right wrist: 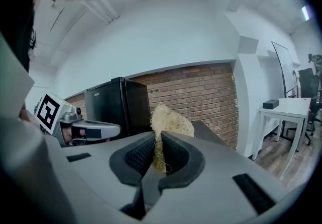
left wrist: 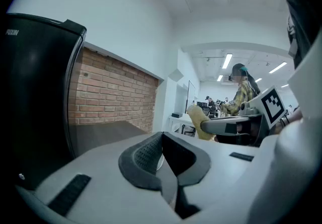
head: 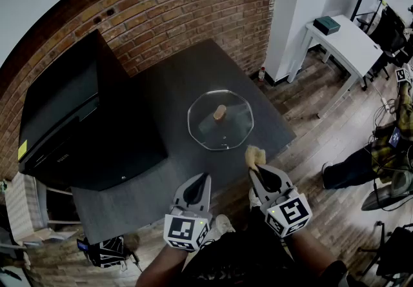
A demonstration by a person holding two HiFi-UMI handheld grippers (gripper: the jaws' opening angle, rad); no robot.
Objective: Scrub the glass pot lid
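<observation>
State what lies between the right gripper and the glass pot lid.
Only the straw-coloured scrubber clamped in the right gripper, then a narrow bare strip of dark table before the lid; head view.

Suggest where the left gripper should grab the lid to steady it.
Probably the knob, from straight above. The lid lies flat on the table, rim down, leaving no edge to pinch; the knob stands up at its centre. The left gripper is shut, so open it first.
</observation>
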